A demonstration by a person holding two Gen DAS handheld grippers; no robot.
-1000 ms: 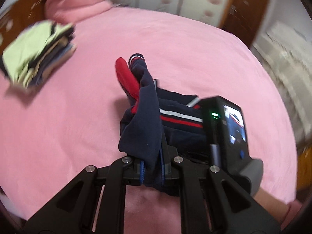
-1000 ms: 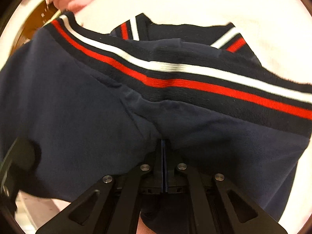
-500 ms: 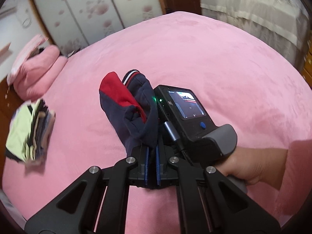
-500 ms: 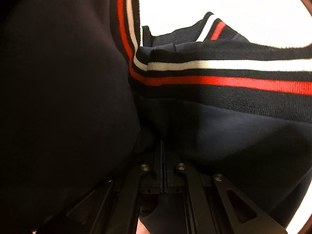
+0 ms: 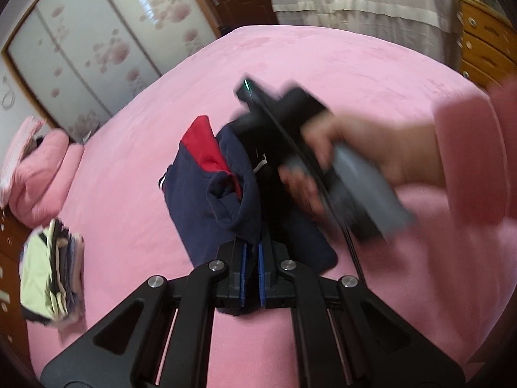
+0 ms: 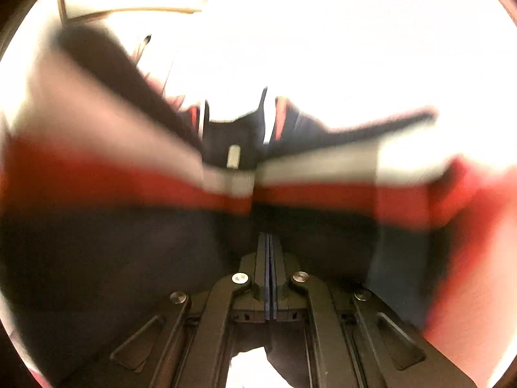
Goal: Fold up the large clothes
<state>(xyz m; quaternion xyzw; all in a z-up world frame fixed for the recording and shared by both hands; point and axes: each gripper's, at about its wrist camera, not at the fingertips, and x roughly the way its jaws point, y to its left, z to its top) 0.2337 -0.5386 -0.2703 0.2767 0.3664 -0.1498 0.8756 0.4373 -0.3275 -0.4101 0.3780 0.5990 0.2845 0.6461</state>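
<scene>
A navy garment (image 5: 200, 207) with a red panel and red and white stripes lies bunched on the pink bed (image 5: 323, 74). My left gripper (image 5: 252, 255) is shut on a fold of its navy cloth near the bottom middle of the left wrist view. Just beyond it a hand holds the right gripper's body, blurred. In the right wrist view my right gripper (image 6: 269, 258) is shut on the navy garment (image 6: 129, 252), whose striped hem (image 6: 232, 190) stretches blurred across the frame. The cloth hides most of the bed there.
A stack of folded clothes (image 5: 48, 274) sits at the bed's left edge. Pink bedding (image 5: 42, 168) is piled at the far left. Wardrobe doors (image 5: 97, 42) stand behind the bed, and a wooden dresser (image 5: 484, 42) at the right. A pink sleeve (image 5: 478, 158) crosses the right side.
Both grippers have swung across the bed with the garment in their grip and rolled. The right gripper's body now sits above the cloth, and the garment has spread lower onto the bed.
</scene>
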